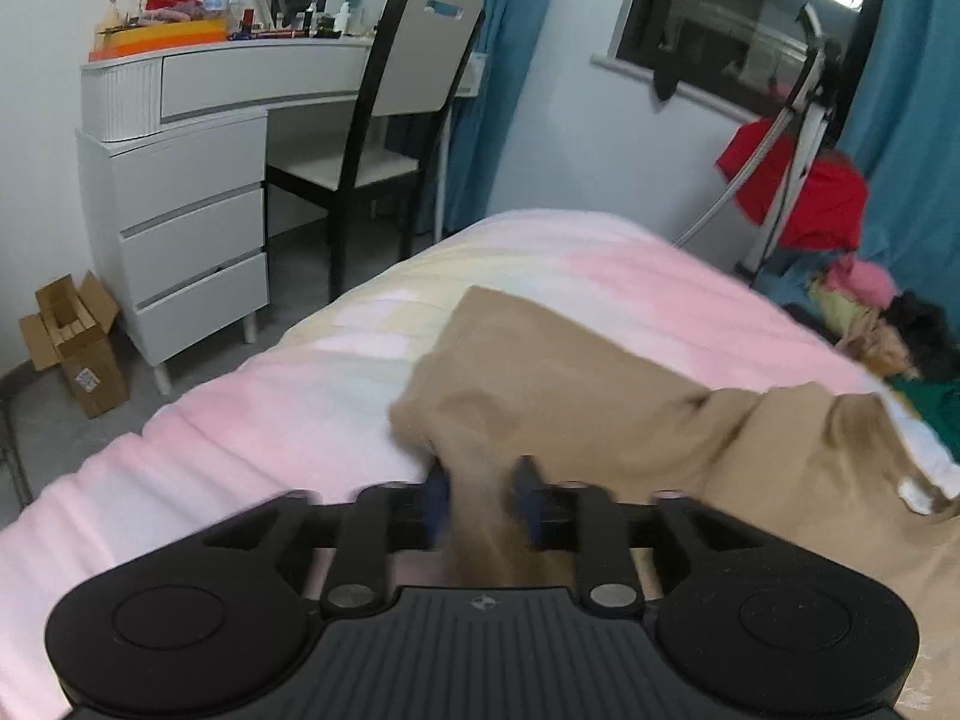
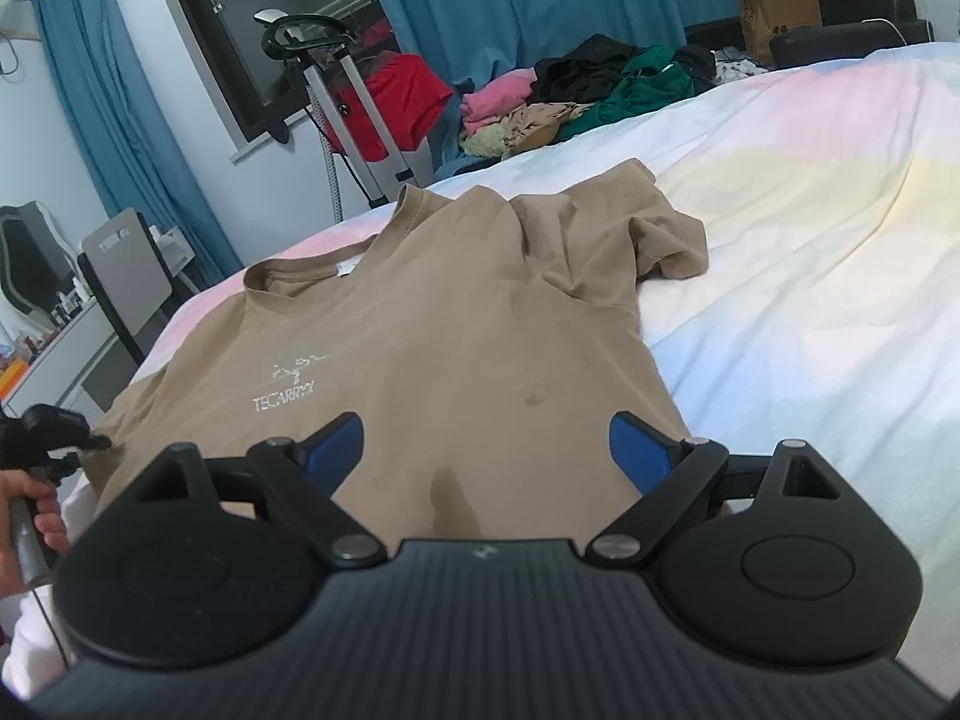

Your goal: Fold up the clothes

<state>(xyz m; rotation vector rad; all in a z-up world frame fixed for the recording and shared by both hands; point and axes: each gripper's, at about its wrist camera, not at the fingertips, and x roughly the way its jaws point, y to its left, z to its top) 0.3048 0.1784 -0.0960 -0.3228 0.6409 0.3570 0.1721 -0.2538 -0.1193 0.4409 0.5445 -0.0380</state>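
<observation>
A tan T-shirt [image 2: 420,324] with a white chest logo lies face up on the pastel bed cover [image 2: 810,252], collar toward the far edge, one sleeve crumpled at the right. My right gripper [image 2: 486,444] hovers open over the shirt's lower part, blue pads wide apart with nothing between them. In the left wrist view the same tan T-shirt [image 1: 570,372] is bunched and lifted, and my left gripper [image 1: 483,501] is shut on a fold of it. The left gripper [image 2: 90,441] also shows at the left edge of the right wrist view, held by a hand, pinching the shirt's edge.
A heap of clothes [image 2: 576,96] lies at the bed's far corner. A garment steamer stand with a red garment [image 2: 390,102] stands by the window. A white dresser [image 1: 180,192], a chair [image 1: 390,120] and a cardboard box [image 1: 75,342] are beside the bed.
</observation>
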